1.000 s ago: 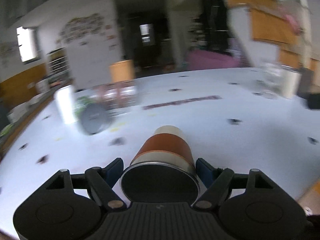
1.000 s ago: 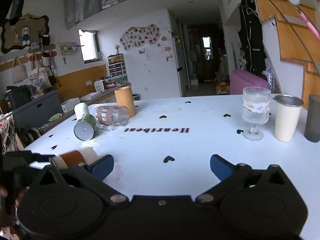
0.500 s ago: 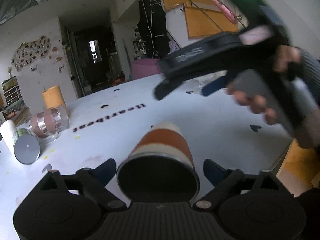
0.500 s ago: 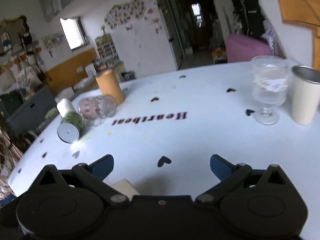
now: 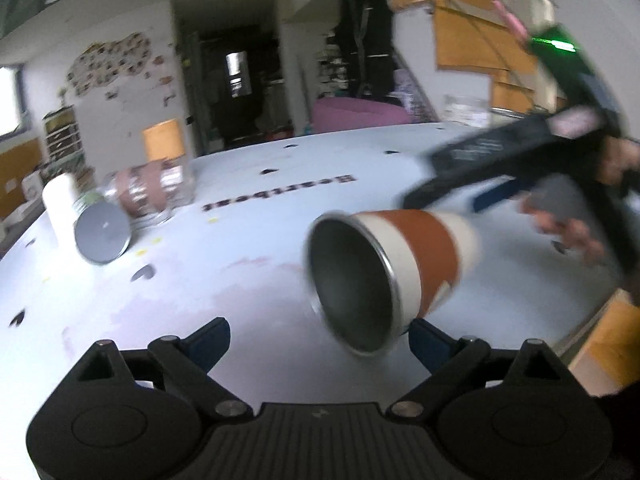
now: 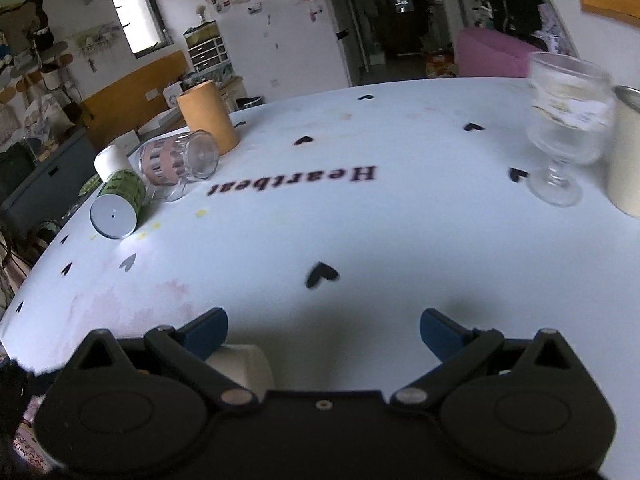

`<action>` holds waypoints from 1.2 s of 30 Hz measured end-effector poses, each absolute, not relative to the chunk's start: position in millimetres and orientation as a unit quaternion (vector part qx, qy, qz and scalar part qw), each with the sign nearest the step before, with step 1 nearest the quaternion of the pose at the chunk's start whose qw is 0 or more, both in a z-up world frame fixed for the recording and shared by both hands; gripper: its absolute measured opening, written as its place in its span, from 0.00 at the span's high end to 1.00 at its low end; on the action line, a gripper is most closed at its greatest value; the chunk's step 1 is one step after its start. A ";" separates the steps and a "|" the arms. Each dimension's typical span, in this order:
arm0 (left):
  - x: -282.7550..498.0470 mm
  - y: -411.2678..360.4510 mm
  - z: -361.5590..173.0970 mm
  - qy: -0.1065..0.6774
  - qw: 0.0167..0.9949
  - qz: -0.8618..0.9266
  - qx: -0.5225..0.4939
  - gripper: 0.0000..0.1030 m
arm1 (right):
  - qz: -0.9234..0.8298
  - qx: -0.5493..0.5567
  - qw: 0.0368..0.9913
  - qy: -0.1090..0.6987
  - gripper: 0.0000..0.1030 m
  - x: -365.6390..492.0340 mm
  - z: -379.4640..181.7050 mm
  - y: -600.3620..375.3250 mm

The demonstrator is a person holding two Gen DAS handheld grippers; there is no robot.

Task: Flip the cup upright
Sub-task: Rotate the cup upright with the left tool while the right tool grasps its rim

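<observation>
A: Cup location?
B: Cup (image 5: 394,270) is centre-right in the left wrist view, on its side, open mouth toward the camera, base pointing right. Its rim sits just above the right blue fingertip of the left claw (image 5: 320,340).
A: Gripped?
B: No. Left claw is spread wide and released; the cup lies off to its right side, not between the pads. Contact with that fingertip: cannot tell, blurred.
A: Right claw?
B: Right claw (image 6: 324,330) also spread apart, nothing between the fingers. A cream cup end (image 6: 240,364) peeks in lower left of its view, beside the left finger.
A: Room around it?
B: Open white bench (image 6: 360,240) ahead, centre of frame. Bench edge runs just right of the cup in the left view. Tipped can (image 6: 118,208) and tipped glass (image 6: 180,160) sit left, orange cylinder (image 6: 208,116) behind them. Stemmed glass (image 6: 568,128) stands upper right, near the right frame edge.
</observation>
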State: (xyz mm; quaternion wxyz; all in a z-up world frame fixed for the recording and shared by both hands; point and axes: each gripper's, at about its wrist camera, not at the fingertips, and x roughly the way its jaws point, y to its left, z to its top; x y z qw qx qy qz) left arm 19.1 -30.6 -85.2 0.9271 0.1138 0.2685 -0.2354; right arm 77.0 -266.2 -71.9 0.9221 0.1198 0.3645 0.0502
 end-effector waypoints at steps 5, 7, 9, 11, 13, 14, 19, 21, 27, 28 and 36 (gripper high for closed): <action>31.0 -28.1 -87.3 0.279 0.931 -0.218 0.095 0.07 | 0.049 0.122 0.919 0.371 0.00 49.5 -70.6 -270.4; 35.9 -27.9 -88.5 0.280 0.933 -0.208 0.093 0.07 | 0.052 0.120 0.921 0.367 0.00 40.2 -70.2 -268.8; 39.0 -26.2 -88.4 0.283 0.933 -0.204 0.086 0.07 | 0.055 0.121 0.921 0.365 0.00 32.6 -69.5 -267.3; 41.6 -23.8 -88.2 0.284 0.934 -0.201 0.079 0.07 | 0.062 0.126 0.920 0.366 0.00 28.5 -69.0 -266.4; 43.7 -20.7 -87.5 0.284 0.935 -0.199 0.072 0.07 | 0.070 0.126 0.919 0.366 0.00 25.7 -68.5 -263.9; 44.4 -18.8 -87.1 0.285 0.935 -0.198 0.068 0.07 | 0.076 0.124 0.918 0.369 0.00 24.5 -68.4 -262.4; 45.0 -4.3 -80.1 0.297 0.932 -0.204 0.032 0.07 | 0.079 0.139 0.913 0.375 0.00 26.0 -68.0 -271.9; 45.2 1.6 -74.8 0.308 0.927 -0.214 0.001 0.07 | 0.087 0.169 0.908 0.374 0.00 28.4 -63.3 -280.6; 37.8 -4.3 -59.1 0.319 0.908 -0.270 -0.046 0.07 | 0.137 0.269 0.868 0.395 0.00 56.6 -47.6 -286.4; 35.7 -9.4 -57.9 0.319 0.905 -0.279 -0.040 0.07 | 0.140 0.274 0.863 0.401 0.00 64.5 -46.1 -283.1; 33.8 -26.7 -66.8 0.334 0.896 -0.291 -0.022 0.07 | 0.172 0.266 0.824 0.469 0.00 114.2 -59.3 -250.3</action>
